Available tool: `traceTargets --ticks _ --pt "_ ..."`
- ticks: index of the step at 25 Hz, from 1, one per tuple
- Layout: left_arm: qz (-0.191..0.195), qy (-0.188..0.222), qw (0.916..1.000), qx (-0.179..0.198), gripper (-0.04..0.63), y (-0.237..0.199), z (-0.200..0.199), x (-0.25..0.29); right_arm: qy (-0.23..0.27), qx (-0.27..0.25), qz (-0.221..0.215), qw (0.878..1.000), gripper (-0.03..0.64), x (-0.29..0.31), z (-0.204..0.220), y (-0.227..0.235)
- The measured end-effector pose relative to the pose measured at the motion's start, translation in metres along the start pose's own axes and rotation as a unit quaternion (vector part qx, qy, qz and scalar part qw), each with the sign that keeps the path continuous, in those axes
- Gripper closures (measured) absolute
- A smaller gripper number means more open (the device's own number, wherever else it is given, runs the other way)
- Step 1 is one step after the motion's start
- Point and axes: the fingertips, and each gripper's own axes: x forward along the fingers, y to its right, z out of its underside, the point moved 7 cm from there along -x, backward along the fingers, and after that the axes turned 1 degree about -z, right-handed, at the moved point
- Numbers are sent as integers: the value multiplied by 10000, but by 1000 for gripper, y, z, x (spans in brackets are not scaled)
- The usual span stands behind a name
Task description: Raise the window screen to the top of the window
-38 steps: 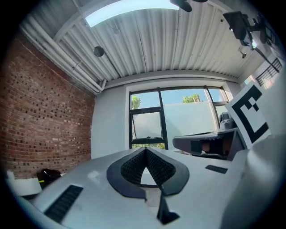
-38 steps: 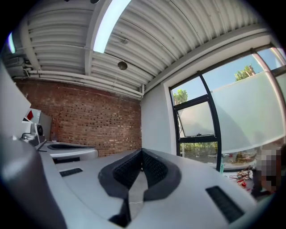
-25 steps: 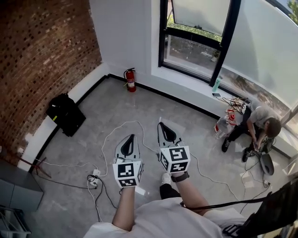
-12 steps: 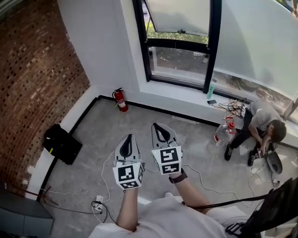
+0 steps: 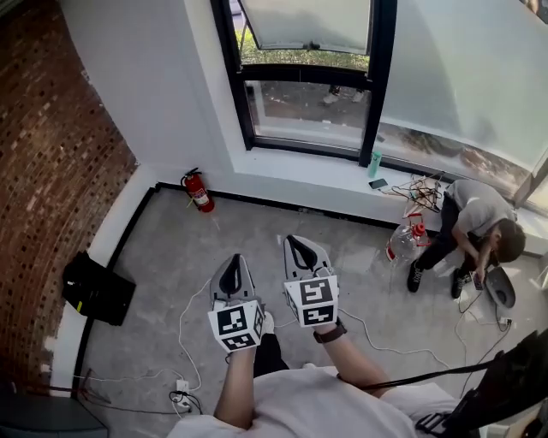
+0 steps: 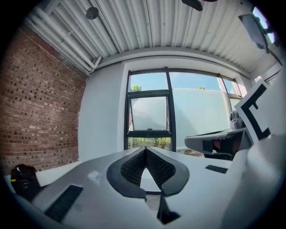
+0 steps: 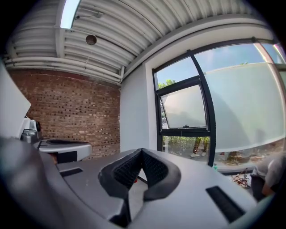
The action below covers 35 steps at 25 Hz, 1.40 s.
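Head view: your left tool (image 5: 235, 258) and right tool (image 5: 291, 241) sit side by side, both pointing to 12 o'clock. Each is a white shell ending in black ribbed pads pressed tip to tip, with nothing between them. The window screen (image 5: 304, 24), a pale frosted sheet inside a black window frame (image 5: 377, 77), is at 12 o'clock by the top edge, above a clear pane. A clear plastic jug (image 5: 399, 245) stands on the grey concrete floor (image 5: 171, 248) at 2 o'clock; its contents can't be made out. A slim green bottle (image 5: 374, 162) stands on the white sill. A red fire extinguisher (image 5: 197, 190) is at 10 o'clock, a black bag (image 5: 96, 289) at 9 o'clock below the brick wall (image 5: 51, 171), and a seated person (image 5: 475, 222) at 3 o'clock. Since a second ago the window has shifted from upper right to centre, while the extinguisher and bag have slid lower; your tools are closed as before

Left gripper view: the pads meet in a point, empty. The screen (image 6: 149, 113) is dead ahead at 12 o'clock, rough brick (image 6: 40, 112) at 9 o'clock, and your other tool (image 6: 214, 143) at 3 o'clock

Right gripper view: jaws together, holding nothing. The screen (image 7: 184, 107) is at 1 o'clock, the brick (image 7: 67, 116) at 10 o'clock, under a ribbed white ceiling (image 7: 134, 27)
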Motion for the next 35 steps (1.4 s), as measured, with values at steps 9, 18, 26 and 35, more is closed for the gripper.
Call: traceTargets --ticks 9,18,26,35 --pt "452 158 9988 -42 595 -72 -20 183 1113 -498 -177 9924 617 154 -53 14" --pt "787 -127 9966 -220 595 -162 -12 308 869 40 -639 9942 617 291 -67 21" --pt "1399 -1 9896 -336 595 -123 1 429 936 208 -579 9937 617 375 -56 108" --pt "1503 382 9877 211 595 -73 -58 634 1635 173 -583 9847 617 513 -119 265"
